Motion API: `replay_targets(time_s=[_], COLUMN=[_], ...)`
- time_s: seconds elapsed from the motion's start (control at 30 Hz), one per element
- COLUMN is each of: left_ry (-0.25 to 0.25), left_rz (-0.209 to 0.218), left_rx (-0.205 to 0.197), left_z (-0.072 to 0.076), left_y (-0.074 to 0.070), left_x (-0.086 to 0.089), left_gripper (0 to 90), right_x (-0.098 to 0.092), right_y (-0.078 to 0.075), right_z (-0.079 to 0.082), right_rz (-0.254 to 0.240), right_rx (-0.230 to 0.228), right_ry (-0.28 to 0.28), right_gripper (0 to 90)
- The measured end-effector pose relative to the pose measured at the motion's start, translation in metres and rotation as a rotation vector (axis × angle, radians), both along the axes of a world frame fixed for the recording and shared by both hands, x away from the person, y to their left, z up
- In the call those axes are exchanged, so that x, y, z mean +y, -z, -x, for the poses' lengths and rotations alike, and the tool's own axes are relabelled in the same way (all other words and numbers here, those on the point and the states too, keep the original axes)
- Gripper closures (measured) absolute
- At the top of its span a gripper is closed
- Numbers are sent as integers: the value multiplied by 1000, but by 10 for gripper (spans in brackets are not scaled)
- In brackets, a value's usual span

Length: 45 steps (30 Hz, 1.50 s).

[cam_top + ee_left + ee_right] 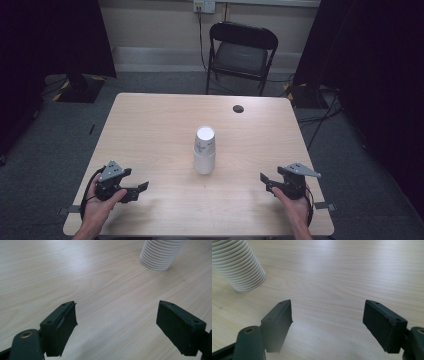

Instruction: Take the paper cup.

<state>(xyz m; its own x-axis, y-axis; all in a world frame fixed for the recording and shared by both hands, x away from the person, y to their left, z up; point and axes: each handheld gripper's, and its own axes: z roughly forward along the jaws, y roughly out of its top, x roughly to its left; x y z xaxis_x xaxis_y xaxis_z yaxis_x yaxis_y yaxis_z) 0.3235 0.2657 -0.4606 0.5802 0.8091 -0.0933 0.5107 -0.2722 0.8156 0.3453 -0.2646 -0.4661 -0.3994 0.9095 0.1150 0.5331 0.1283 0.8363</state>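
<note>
A stack of white paper cups stands upside down in the middle of the wooden table. My left gripper rests low at the table's front left, held by a hand, jaws open with nothing between them. Its own view has the ribbed rims of the cup stack at the upper right, well beyond the gripper. My right gripper sits at the front right, also open and empty. From that gripper the cup stack leans in at the upper left.
A small dark round hole lies near the table's far edge. A black folding chair stands behind the table. Dark curtains hang at both sides, and cables run over the grey floor at the right.
</note>
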Motion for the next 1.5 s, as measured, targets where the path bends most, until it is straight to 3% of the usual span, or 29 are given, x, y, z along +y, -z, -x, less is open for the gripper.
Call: replay_targets(time_s=[0.57,0.83,1.2,1.5], left_ry=[4,17,11,24], left_rz=[-3,-9,-5,-19], left_rx=[5,-3,0,-2], left_z=[-1,3,4,4], left_y=[1,0,1,1], left_x=[-2,-2,0,-3], left_gripper=[162,162,162,162], right_x=[6,15,33,45], right_y=[-1,-8,-13,-21], right_z=[2,4,5,4], right_rz=[6,13,0,-11], right_rx=[11,-8,-8,-17], right_ry=[-52,-80,-160,-214], right_gripper=[266,280,325,272])
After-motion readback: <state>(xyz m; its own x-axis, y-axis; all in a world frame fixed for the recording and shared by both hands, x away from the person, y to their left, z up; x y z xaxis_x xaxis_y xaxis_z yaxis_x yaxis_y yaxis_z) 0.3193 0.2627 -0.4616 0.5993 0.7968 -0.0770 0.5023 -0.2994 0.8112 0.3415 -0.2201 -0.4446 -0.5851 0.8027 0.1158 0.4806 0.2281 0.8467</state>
